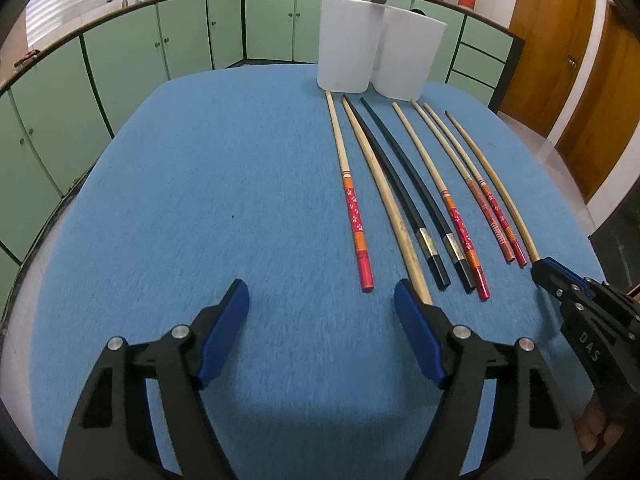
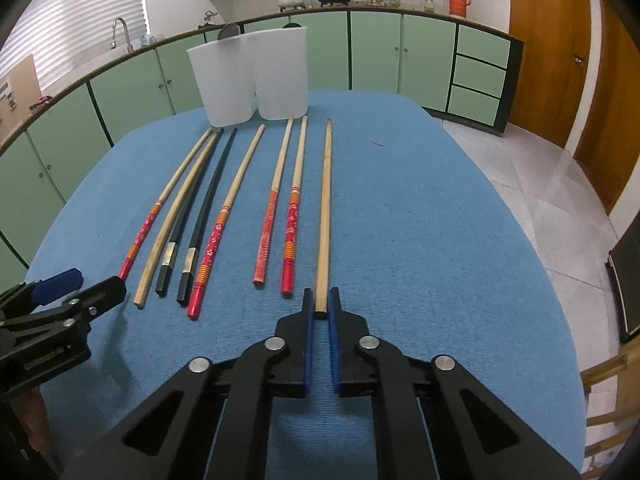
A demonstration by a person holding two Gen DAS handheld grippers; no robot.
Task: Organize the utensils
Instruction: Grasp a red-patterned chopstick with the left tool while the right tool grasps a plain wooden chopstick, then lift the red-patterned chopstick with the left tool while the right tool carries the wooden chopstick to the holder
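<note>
Eight chopsticks still on desk; cups far. Right tool nearly closed round plain stick end, grip uncertain. Left tool apart, idle.

The right tongs have their two blue fingers close on each side of the near end of a plain wooden chopstick — it lies flat on the blue counter. Seven more chopsticks lie in a row to its left, pointing at two white cups. The left tongs sit at the left edge — wide apart, holding nothing.
</note>
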